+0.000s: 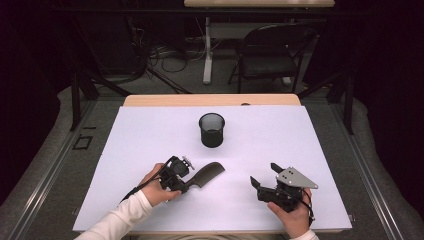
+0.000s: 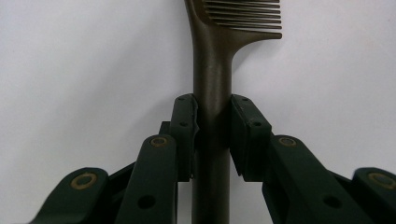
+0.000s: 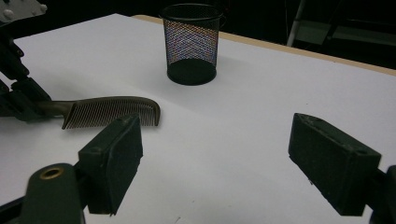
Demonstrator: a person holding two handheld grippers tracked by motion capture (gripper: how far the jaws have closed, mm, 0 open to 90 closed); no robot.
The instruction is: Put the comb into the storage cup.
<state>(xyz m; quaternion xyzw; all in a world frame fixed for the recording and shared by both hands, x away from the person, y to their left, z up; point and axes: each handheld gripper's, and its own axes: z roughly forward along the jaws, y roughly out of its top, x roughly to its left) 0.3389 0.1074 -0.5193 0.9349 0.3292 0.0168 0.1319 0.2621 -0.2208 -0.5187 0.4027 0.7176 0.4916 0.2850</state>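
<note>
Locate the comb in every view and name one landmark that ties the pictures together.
High view: the comb lies low and left of centre, its handle in the left gripper.
Left gripper view: the handle runs up the middle between the jaws, teeth at the top edge.
Right gripper view: at mid-left, teeth down.
Shared landmark: the black mesh cup, beyond the comb.

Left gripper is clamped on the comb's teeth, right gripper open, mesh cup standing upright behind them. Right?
Not quite. The left gripper is shut on the comb by its handle, not its teeth, as the left gripper view shows. The rest holds: the right gripper is open and the mesh cup stands upright.
</note>
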